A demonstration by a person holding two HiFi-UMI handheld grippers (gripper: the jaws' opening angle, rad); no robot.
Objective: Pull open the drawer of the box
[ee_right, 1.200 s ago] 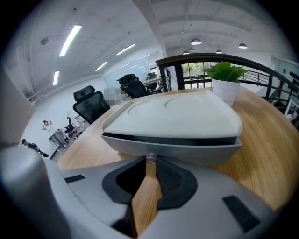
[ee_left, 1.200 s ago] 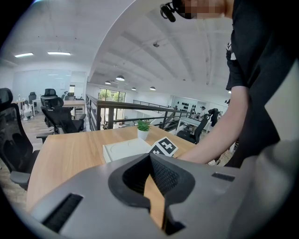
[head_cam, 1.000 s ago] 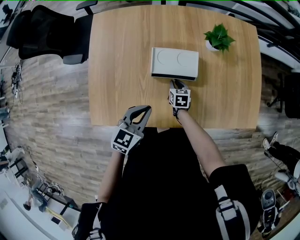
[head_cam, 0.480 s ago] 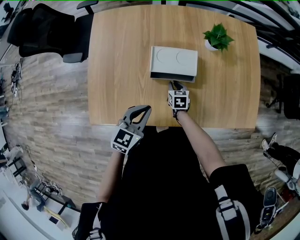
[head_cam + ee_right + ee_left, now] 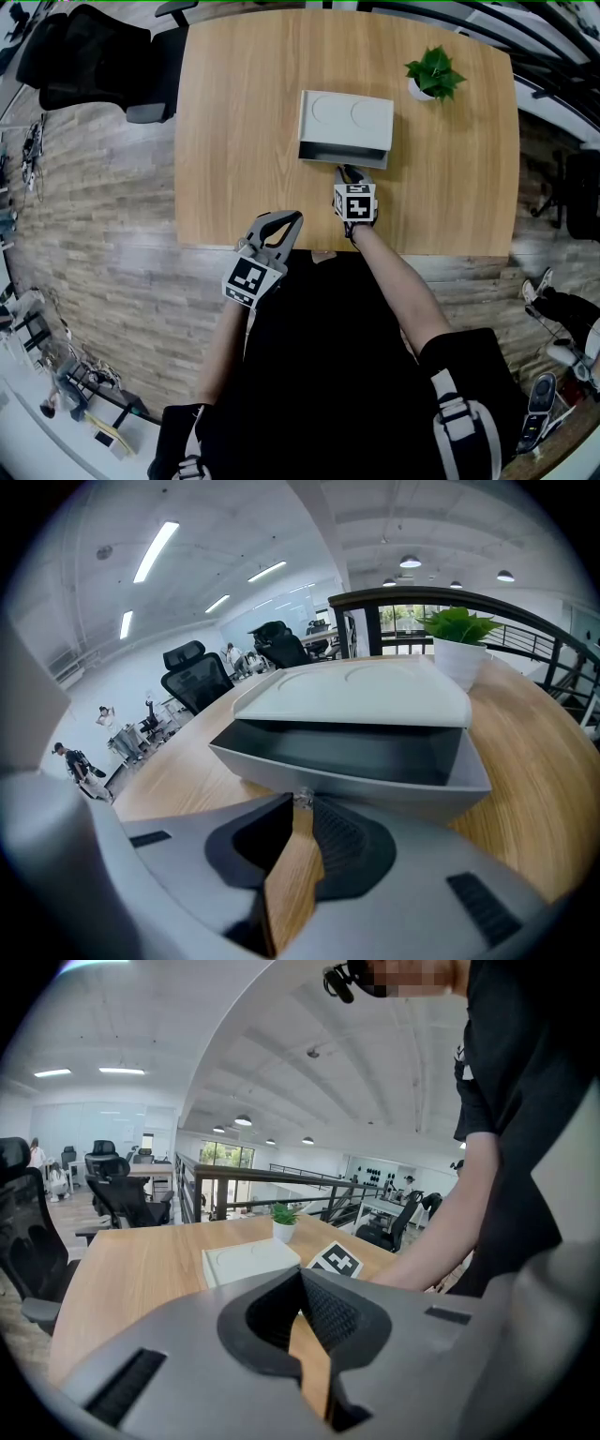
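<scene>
A white box [image 5: 345, 117] lies in the middle of the wooden table [image 5: 234, 141]. Its grey drawer [image 5: 347, 761] stands partly pulled out, and the dark inside shows under the lid [image 5: 356, 691]. My right gripper [image 5: 302, 803] is at the drawer's front, shut on the small clear knob [image 5: 302, 797]. In the head view the right gripper [image 5: 345, 172] touches the drawer front [image 5: 342, 155]. My left gripper [image 5: 291, 217] hovers at the table's near edge, shut, with nothing in it. In the left gripper view the left gripper's [image 5: 302, 1274] tips meet, with the box [image 5: 248, 1262] beyond them.
A small potted plant [image 5: 434, 73] stands on the table to the right of the box, behind it. A black office chair [image 5: 94, 61] is off the table's far left corner. Wooden floor surrounds the table.
The drawer has slid a little way out of the box toward me, with the right gripper on its knob. The left gripper has stayed where it was.
</scene>
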